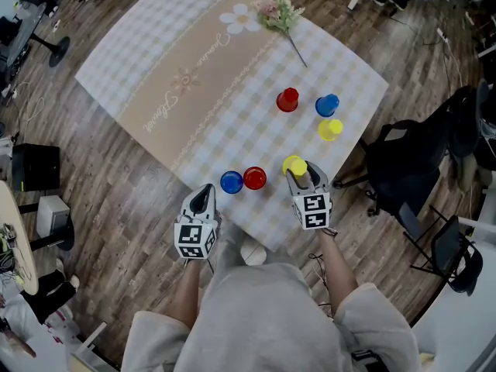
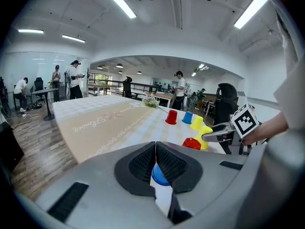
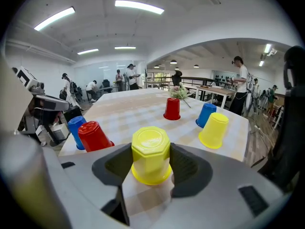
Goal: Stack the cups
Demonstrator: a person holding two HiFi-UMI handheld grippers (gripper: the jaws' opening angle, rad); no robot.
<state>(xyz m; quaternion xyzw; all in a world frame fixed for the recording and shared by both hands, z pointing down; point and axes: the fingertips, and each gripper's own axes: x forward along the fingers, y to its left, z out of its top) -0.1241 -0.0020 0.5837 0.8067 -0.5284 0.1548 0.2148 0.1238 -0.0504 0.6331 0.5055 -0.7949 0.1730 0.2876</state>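
Note:
Six upside-down cups stand on the checked tablecloth. The far three are red, blue and yellow. Along the near edge stand a blue cup, a red cup and a yellow cup. My right gripper is shut on that near yellow cup, which rests on the cloth. My left gripper sits just left of the near blue cup; its jaws are shut on nothing.
A flower sprig lies at the cloth's far end. Black office chairs stand to the right of the table's corner. A black box sits on the wooden floor at left. People stand in the background of both gripper views.

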